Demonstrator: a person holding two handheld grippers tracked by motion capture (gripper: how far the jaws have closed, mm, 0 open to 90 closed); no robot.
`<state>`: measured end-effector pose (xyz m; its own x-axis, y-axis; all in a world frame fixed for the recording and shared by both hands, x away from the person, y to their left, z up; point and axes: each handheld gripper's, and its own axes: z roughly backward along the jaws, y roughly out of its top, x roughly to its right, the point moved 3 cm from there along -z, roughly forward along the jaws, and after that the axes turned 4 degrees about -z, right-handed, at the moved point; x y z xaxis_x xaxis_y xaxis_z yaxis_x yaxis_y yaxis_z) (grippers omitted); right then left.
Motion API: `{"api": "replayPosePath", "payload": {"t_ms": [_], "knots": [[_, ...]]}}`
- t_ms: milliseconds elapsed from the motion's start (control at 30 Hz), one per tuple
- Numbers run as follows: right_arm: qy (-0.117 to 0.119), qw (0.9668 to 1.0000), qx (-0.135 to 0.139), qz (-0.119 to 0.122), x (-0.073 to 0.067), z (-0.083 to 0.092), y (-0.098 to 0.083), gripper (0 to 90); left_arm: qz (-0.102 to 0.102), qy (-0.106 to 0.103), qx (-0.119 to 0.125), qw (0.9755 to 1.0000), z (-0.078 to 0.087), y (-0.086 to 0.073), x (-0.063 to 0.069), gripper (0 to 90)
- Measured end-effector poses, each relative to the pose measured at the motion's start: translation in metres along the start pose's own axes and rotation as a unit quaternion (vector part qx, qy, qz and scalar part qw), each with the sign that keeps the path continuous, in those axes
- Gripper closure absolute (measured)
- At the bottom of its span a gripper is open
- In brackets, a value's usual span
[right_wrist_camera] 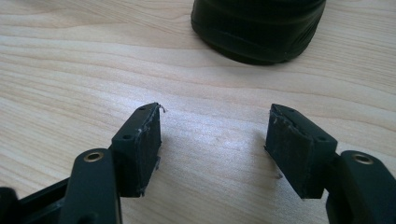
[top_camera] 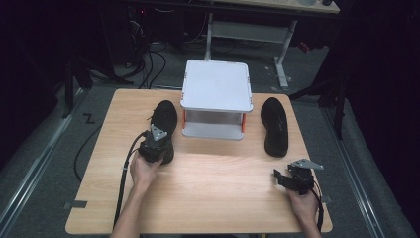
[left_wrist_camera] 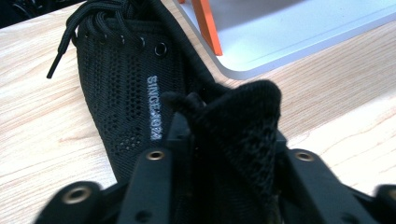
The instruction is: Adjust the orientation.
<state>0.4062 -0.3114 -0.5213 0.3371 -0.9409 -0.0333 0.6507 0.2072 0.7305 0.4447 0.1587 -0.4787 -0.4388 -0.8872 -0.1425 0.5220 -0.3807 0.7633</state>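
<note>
Left gripper (left_wrist_camera: pixel 229 140) clamped on the heel collar of a black mesh sneaker (left_wrist_camera: pixel 130 79); right gripper (right_wrist_camera: pixel 215 140) holds nothing.
White two-tier stand (top_camera: pixel 216 99) ahead of the left gripper, both tiers bare. Right gripper jaws wide apart over bare table (top_camera: pixel 218 183); second black shoe (top_camera: pixel 275 126) just ahead of it.

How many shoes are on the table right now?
2. One shoe lies left of the white stand, its heel collar pinched by the left tool. The other shoe lies right of the stand, sole up.
</note>
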Motion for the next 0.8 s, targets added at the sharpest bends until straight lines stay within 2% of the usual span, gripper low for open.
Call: {"api": "replayPosePath", "payload": {"t_ms": [33,67,100,133,300,367,467,533,633,700,733,800], "knots": [[0.0,1.0,0.0,0.001,0.0,0.0,0.0,35.7,-0.004,0.003,-0.001,1.0,0.0,0.0,0.001,74.0],[0.001,1.0,0.0,0.001,0.0,0.0,0.0,35.7,-0.004,-0.008,0.005,0.9999,0.0,0.001,0.001,76.6],[0.001,1.0,0.0,0.0,0.0,0.0,0.0,35.7,-0.003,-0.008,0.007,0.9999,-0.001,0.001,0.002,83.2],[0.001,1.0,0.0,0.0,0.0,0.0,0.0,35.7,-0.003,-0.008,0.007,0.9999,-0.001,0.001,0.002,84.1],[0.001,1.0,0.0,0.0,0.0,0.0,0.0,35.7,0.007,-0.017,0.017,0.9997,0.0,0.001,0.0,85.3],[0.0,1.0,0.0,0.0,0.0,0.0,0.0,35.7,0.012,-0.018,0.03,0.9993,0.005,0.002,-0.003,85.7],[0.0,1.0,0.0,0.0,0.0,0.0,0.0,35.7,0.013,-0.022,0.036,0.999,0.009,0.003,-0.005,85.9],[0.0,1.0,0.0,0.0,0.0,0.0,0.0,35.8,0.01,-0.024,0.043,0.9987,0.015,0.003,-0.005,86.0],[-0.001,1.0,0.0,-0.001,0.0,0.0,0.0,35.8,0.018,-0.036,0.062,0.9972,0.027,0.001,-0.006,86.1],[-0.001,1.0,0.0,-0.001,0.0,0.0,0.0,35.8,0.012,-0.039,0.064,0.9971,0.035,-0.001,-0.005,86.1],[-0.002,1.0,0.0,-0.001,0.0,0.0,0.0,35.8,0.017,-0.045,0.073,0.9961,0.042,-0.004,-0.004,86.0],[-0.002,1.0,0.0,-0.001,0.0,0.0,0.0,35.8,0.016,-0.047,0.074,0.996,0.046,-0.006,-0.004,86.0]]}}
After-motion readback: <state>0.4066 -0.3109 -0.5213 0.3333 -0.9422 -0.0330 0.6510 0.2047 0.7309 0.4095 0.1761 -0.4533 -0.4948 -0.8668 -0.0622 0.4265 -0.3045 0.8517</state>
